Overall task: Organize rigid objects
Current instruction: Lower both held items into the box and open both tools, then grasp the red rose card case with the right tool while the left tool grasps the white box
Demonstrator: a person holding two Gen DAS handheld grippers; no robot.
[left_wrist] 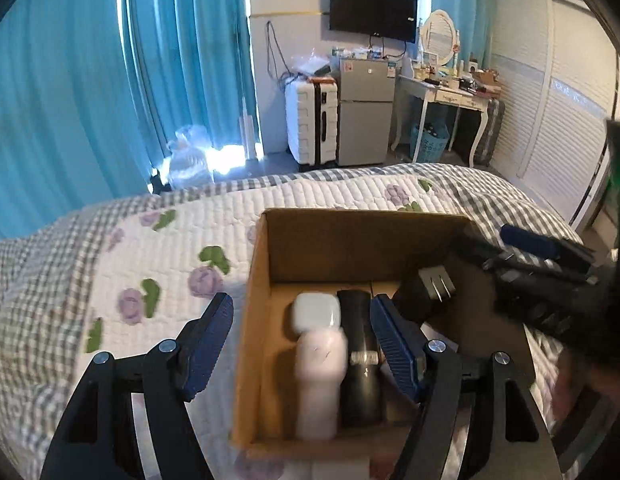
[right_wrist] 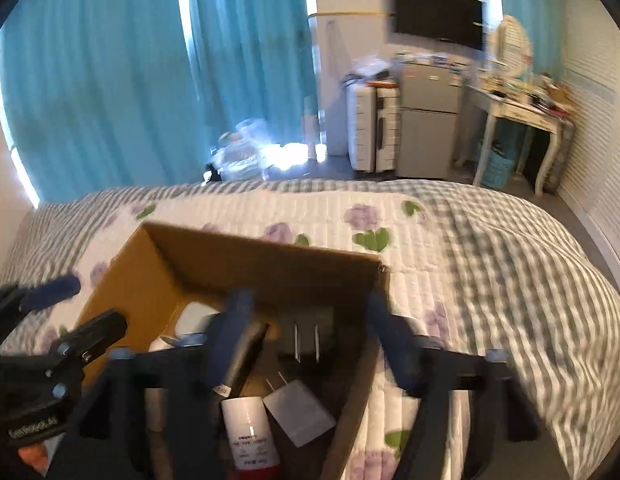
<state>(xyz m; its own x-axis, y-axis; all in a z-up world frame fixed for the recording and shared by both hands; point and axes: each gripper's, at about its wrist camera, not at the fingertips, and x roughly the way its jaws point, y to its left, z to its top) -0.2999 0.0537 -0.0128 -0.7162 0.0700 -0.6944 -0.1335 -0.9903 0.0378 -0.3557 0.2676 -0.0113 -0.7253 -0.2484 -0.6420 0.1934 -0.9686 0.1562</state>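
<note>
An open cardboard box [left_wrist: 266,280] [right_wrist: 122,276] sits on the quilted bed. It holds a white case [left_wrist: 315,312], a white bottle [left_wrist: 319,384], a black cylinder [left_wrist: 359,360], a black plug charger [left_wrist: 423,288] [right_wrist: 306,336], a white charger [right_wrist: 298,410] and a white stick with a red base [right_wrist: 250,436]. My left gripper [left_wrist: 302,340] is open and empty, straddling the box's left wall. My right gripper [right_wrist: 306,344] is open and empty above the box's right side; it also shows in the left wrist view [left_wrist: 541,268].
The bed quilt [right_wrist: 469,264] spreads around the box. Beyond the bed are teal curtains [left_wrist: 90,80], a white suitcase [left_wrist: 311,126], a small fridge [left_wrist: 365,112], a dressing table [left_wrist: 449,96] and a louvred wardrobe [left_wrist: 557,92].
</note>
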